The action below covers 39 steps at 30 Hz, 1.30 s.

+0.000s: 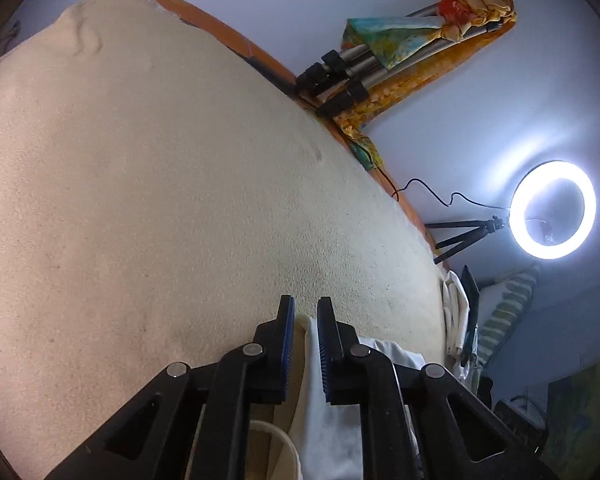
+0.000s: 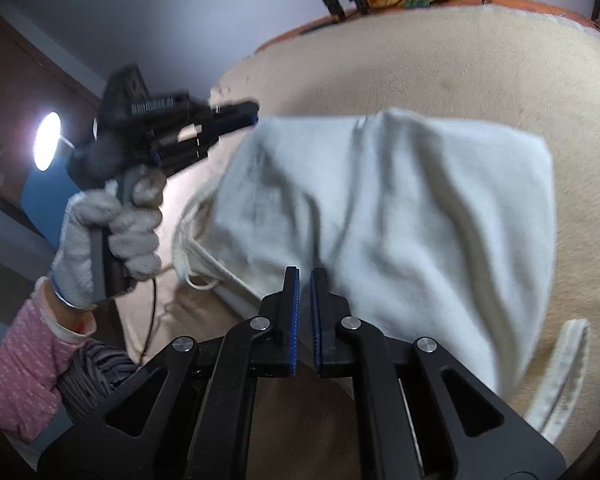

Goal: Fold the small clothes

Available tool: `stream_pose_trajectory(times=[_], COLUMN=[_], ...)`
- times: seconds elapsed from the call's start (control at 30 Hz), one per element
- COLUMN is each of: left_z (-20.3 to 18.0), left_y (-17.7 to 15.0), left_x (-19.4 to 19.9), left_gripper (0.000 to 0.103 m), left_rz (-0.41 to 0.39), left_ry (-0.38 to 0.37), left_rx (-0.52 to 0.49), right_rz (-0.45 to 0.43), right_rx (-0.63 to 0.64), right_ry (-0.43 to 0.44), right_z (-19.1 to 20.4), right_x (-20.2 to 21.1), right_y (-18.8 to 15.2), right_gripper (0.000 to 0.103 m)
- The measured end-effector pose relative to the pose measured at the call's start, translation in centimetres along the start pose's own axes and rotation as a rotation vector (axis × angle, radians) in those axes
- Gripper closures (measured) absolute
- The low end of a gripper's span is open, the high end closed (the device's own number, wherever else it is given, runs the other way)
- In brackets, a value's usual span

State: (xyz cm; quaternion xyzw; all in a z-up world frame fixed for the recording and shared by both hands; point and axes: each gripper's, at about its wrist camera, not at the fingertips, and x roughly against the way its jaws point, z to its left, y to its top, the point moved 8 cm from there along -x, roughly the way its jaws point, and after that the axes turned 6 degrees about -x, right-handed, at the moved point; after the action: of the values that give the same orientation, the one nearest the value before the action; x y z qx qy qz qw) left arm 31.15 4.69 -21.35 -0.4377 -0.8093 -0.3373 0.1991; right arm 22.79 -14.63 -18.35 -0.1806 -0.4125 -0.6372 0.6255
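White garment (image 2: 380, 208) spread wide only beneath right tongs (image 2: 305, 276)

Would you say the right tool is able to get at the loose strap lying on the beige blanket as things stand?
Probably yes. The strap lies bare on the blanket, just right of the right tool, nothing covering it. That tool is shut on the white garment, so it must let go first.

A beige blanket-covered bed (image 2: 480, 60) carries a crumpled white garment (image 2: 380, 200).
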Motion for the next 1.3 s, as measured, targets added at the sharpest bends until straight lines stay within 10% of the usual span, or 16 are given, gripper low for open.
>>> stream_pose_trajectory(times=[0.13, 0.43, 0.53, 0.6, 1.03, 1.3], left_z=[-0.6, -2.6, -2.1, -1.8, -2.4, -4.8], left_y=[-0.9, -4.9, -5.7, -6.1, -6.6, -10.2], left_x=[1.2, 0.9, 0.4, 0.0, 1.8, 1.9], left_gripper=[0.081, 0.073, 0.075, 0.076, 0.077, 0.076], left_rz=[0.022, 0.118, 0.139, 0.15, 0.125, 0.247], left_ry=[0.015, 0.108, 0.125, 0.139, 0.162, 0.163], left_rx=[-0.057, -0.235, -0.241, -0.246, -0.295, -0.467], right_rz=[-0.137, -0.154, -0.158, -0.171, -0.196, -0.042], right_rx=[-0.05, -0.294, -0.319, -0.318, -0.191, 0.094], right_ry=[-0.016, -0.096, -0.032, 0.017, -0.236, -0.191], right_z=[-3.0, -12.4, -12.4, -11.9, -10.7, -3.3], right_x=[4.7, 5.0, 3.7, 3.5, 5.5, 4.3], right_y=[2.9, 5.5, 5.7, 6.1, 6.7, 1.4], right_gripper=[0.073, 0.073, 0.073, 0.097, 0.089, 0.089])
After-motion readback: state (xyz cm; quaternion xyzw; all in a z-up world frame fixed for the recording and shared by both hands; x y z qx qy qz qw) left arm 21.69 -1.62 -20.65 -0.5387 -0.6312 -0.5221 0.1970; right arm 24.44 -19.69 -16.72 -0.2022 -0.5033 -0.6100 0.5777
